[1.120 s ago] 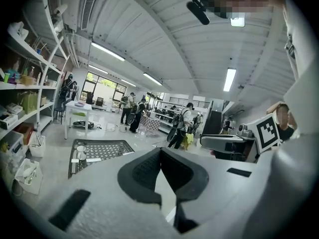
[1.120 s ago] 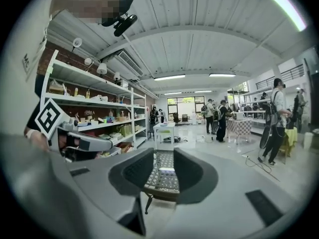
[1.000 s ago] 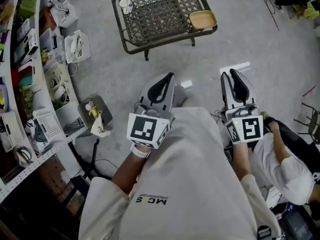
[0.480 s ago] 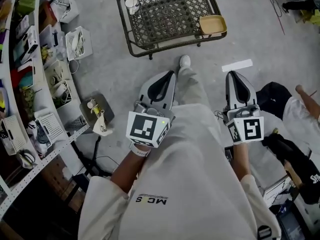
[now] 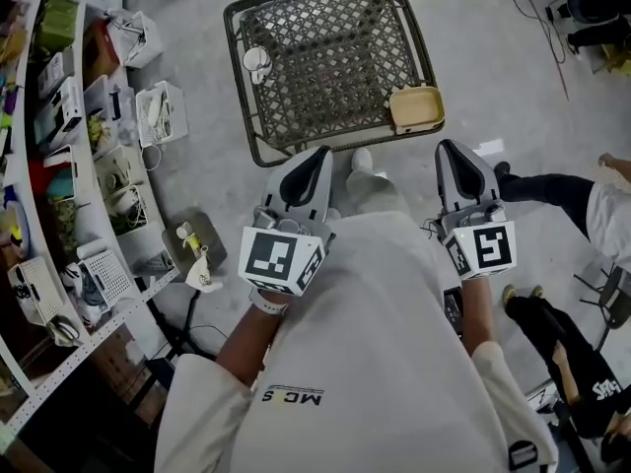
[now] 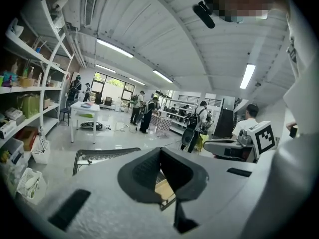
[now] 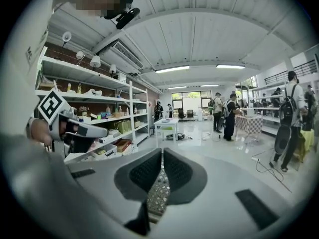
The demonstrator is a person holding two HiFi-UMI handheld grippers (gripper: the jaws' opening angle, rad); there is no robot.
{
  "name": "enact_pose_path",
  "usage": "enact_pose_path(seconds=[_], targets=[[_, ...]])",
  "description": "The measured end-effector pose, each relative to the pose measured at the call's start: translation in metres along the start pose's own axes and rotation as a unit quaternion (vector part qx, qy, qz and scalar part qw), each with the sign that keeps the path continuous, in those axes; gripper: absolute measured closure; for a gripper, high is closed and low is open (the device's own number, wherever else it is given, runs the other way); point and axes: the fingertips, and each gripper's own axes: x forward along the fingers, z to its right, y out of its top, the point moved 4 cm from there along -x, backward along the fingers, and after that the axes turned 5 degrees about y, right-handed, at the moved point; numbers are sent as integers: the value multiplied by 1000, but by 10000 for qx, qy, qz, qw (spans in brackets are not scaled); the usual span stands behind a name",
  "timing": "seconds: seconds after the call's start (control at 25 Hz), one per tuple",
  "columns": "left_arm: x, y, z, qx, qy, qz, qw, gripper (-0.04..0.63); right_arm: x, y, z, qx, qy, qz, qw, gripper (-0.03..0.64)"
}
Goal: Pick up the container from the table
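Note:
A shallow tan container (image 5: 416,108) sits on the near right corner of the dark lattice-top table (image 5: 325,37). Both grippers are held side by side above the floor, just short of the table's near edge. My left gripper (image 5: 317,156) points at the near rim and is shut and empty. My right gripper (image 5: 452,148) is a little nearer me than the container; its jaws are shut with nothing between them. In the left gripper view the container (image 6: 163,188) shows below the closed left gripper (image 6: 160,151). In the right gripper view the table's lattice (image 7: 159,193) shows under the closed right gripper (image 7: 162,151).
A white cup (image 5: 256,60) stands on the table's left side. Cluttered shelves (image 5: 59,166) and wire baskets (image 5: 153,89) line the left. A person's legs (image 5: 552,190) lie on the floor at the right. My own foot (image 5: 363,161) is by the table's edge.
The table and container have come much closer as I walked forward with both grippers. The right gripper's jaws, open a second ago, have shut.

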Motion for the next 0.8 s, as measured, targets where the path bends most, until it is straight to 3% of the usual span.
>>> enact_pose_path(seconds=[0.36,0.8], targets=[[79,19,-14,-77,568,-104,9983,575,70,7,78,8,479,-117,9988,588],[102,12,-37,-346,901,-283,9949,575,121,-13,93,-166,988,-690,9926,588]])
